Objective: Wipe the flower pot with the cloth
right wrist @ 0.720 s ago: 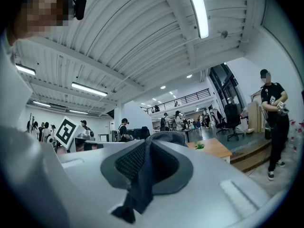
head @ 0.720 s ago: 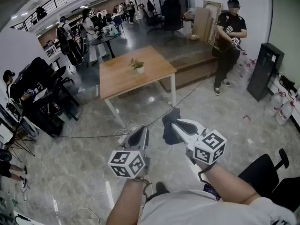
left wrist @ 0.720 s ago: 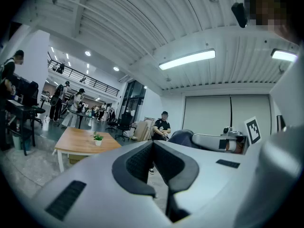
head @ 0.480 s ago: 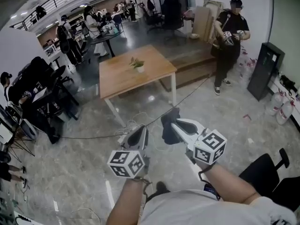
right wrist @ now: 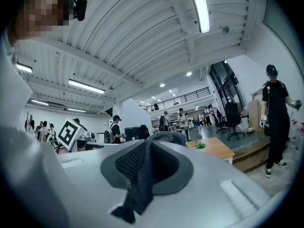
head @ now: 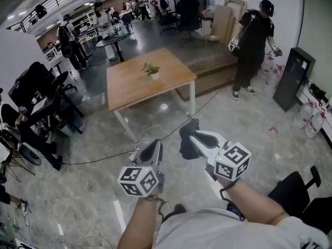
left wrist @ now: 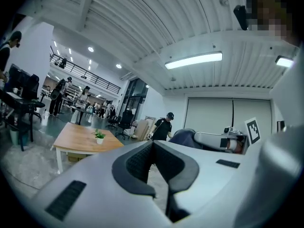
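A small white flower pot (head: pixel 154 77) with a green plant stands on a wooden table (head: pixel 129 90), far ahead of both grippers. It also shows small in the left gripper view, flower pot (left wrist: pixel 99 139), and in the right gripper view, flower pot (right wrist: pixel 201 147). My right gripper (head: pixel 191 135) is shut on a dark grey cloth (head: pixel 187 141), which hangs from between its jaws; the cloth (right wrist: pixel 141 175) fills the jaw gap there. My left gripper (head: pixel 154 149) is held beside it over the floor, shut with nothing in it.
Cables and a power strip (head: pixel 140 150) lie on the tiled floor between me and the table. A person (head: pixel 254 40) stands at the back right near a black cabinet (head: pixel 293 77). A black office chair (head: pixel 295 191) is at my right; desks and several people are at the left.
Both grippers stay almost still with the cloth still held. The person at the back right has turned and spread the arms; the people at the left have shifted.
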`<control>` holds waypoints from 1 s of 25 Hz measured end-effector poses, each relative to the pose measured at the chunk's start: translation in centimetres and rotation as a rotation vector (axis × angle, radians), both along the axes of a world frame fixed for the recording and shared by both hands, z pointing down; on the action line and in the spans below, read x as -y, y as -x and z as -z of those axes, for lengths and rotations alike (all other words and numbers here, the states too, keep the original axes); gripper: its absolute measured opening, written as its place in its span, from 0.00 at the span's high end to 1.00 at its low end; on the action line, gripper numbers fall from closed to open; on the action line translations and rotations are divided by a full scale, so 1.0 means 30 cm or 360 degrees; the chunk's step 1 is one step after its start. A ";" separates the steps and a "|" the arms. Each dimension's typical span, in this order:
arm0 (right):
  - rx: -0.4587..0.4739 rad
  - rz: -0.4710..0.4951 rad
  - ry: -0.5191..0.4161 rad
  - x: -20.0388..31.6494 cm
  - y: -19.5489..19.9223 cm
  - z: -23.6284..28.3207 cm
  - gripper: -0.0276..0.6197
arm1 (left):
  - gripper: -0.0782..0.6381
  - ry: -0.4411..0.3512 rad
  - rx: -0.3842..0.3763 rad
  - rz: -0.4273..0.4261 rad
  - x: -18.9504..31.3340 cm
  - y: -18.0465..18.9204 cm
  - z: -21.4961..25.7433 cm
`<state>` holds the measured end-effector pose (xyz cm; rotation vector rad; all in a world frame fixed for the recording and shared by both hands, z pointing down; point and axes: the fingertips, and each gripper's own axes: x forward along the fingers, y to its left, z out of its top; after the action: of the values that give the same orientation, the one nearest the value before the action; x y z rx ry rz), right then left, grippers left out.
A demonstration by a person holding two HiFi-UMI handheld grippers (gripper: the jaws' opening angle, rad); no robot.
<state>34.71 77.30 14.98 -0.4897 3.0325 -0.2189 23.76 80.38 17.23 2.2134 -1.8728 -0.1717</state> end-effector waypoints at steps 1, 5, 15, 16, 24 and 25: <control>0.0001 -0.0002 0.0002 0.020 0.037 0.004 0.89 | 0.88 0.0003 -0.0003 -0.0005 0.019 0.037 0.001; 0.0004 -0.0022 0.0028 0.106 0.192 0.014 0.89 | 0.88 0.0021 -0.0019 -0.0032 0.102 0.190 0.007; -0.0011 -0.0101 0.0090 0.345 0.427 -0.041 0.89 | 0.88 0.0051 -0.0020 -0.0093 0.338 0.450 -0.014; -0.0009 -0.0104 0.0093 0.379 0.440 -0.046 0.89 | 0.88 0.0059 -0.0026 -0.0090 0.367 0.466 -0.025; 0.0007 -0.0032 0.0125 0.738 0.566 -0.111 0.89 | 0.88 0.0109 -0.0052 -0.0017 0.696 0.582 -0.119; 0.0008 -0.0021 0.0131 0.807 0.579 -0.118 0.89 | 0.88 0.0111 -0.0056 -0.0002 0.760 0.597 -0.124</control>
<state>17.35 53.09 18.53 -0.5140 3.0239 -0.3446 5.84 57.56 20.94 2.1517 -1.8304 -0.1424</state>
